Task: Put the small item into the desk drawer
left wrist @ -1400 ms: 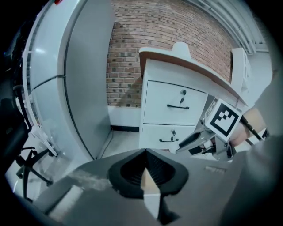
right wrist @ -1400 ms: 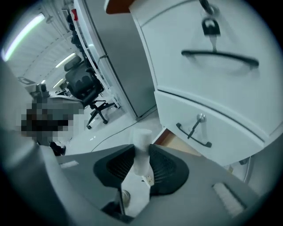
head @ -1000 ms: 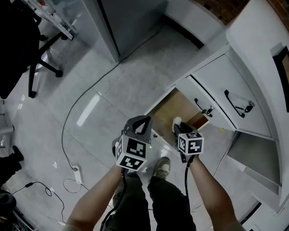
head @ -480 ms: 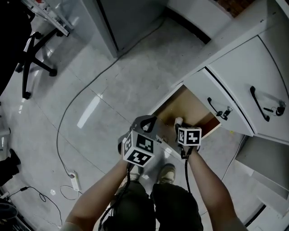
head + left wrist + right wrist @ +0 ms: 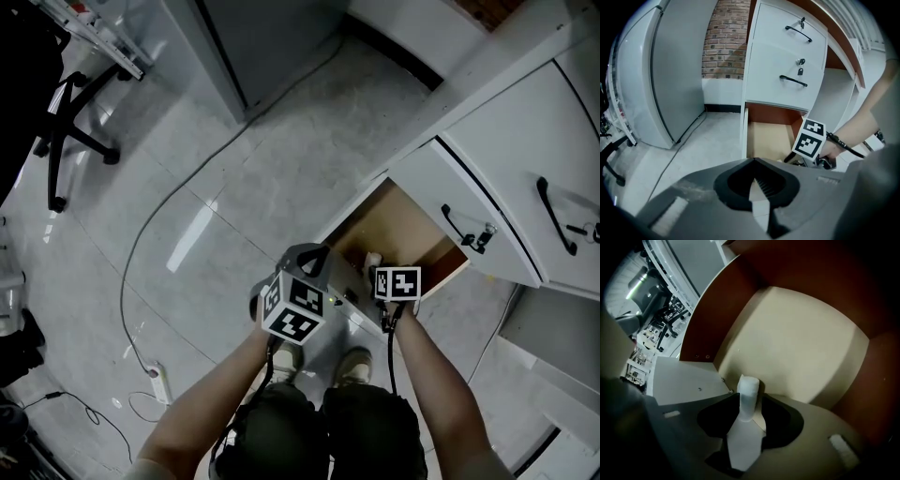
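Observation:
The bottom desk drawer (image 5: 398, 217) stands pulled out, its tan floor bare. My right gripper (image 5: 379, 266) reaches over its front edge, with the small white item (image 5: 373, 258) at its tip. In the right gripper view the item (image 5: 748, 397), a short white roll, stands between the jaws above the drawer floor (image 5: 801, 338). Those jaws are opening, and the roll is still caught between them. My left gripper (image 5: 305, 265) hangs just left of the drawer front, shut and empty. From the left gripper view (image 5: 754, 161) I see the drawer (image 5: 768, 138) and the right gripper's marker cube (image 5: 808, 138).
Two shut white drawers with black handles (image 5: 461, 231) sit above the open one. A cable (image 5: 155, 239) runs across the tiled floor to a power strip (image 5: 160, 382). A chair base (image 5: 75, 141) stands far left, a grey cabinet (image 5: 670, 70) beside the desk. The person's feet (image 5: 352, 366) are below the drawer.
Both grippers have come closer to the drawer. The right gripper has carried the white roll from above the drawer's front down over its floor.

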Available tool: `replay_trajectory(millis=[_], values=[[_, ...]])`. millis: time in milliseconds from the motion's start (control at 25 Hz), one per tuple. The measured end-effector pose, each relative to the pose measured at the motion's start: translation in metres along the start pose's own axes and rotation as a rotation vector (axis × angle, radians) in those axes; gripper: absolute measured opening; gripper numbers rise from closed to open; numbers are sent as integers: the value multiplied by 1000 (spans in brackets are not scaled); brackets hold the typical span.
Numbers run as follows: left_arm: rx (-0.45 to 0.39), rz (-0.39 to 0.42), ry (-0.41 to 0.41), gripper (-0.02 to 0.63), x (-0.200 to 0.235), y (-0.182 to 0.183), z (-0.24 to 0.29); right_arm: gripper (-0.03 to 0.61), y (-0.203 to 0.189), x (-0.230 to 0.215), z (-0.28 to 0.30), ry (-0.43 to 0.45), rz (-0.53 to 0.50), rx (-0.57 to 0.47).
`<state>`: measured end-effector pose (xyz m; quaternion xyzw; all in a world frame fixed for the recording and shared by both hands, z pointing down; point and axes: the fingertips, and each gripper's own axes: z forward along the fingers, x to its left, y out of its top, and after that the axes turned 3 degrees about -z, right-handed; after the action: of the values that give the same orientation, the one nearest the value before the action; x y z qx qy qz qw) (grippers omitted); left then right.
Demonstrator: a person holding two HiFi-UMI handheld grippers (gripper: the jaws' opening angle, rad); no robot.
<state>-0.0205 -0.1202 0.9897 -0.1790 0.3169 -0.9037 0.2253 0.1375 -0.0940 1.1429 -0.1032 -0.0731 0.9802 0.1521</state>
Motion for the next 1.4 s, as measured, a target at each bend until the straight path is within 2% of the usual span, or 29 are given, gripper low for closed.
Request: replay_trajectory(millis=[80,240,400,560,760,880,1040,1160,1400], values=[[4,7,-2,3,0,0,-2,153,0,0,-2,7,13,-2],[7,30,-1,3,-2,11,-13,128,8,0,-20,6,17,-27],[1,12,-21,3,-11,31,-40,95,15,10,-59,16,29,-56],[-21,50,-13,3,-18,61,-73,74,31,27,-110,41,4,-100],[-126,63,3,3,-32,113,-137,52,53,54,-190,75,-10,-187],[-139,75,6,3,-43,137,-168,46,66,66,-242,88,-32,-237],[-151,36,3,3,-48,170,-210,44,81,88,-318,129,-39,-320],[-178,51,17,3,-48,210,-247,44,90,107,-383,168,-40,-402],[-209,89,18,3,-65,268,-322,14,95,134,-515,160,-108,-532]])
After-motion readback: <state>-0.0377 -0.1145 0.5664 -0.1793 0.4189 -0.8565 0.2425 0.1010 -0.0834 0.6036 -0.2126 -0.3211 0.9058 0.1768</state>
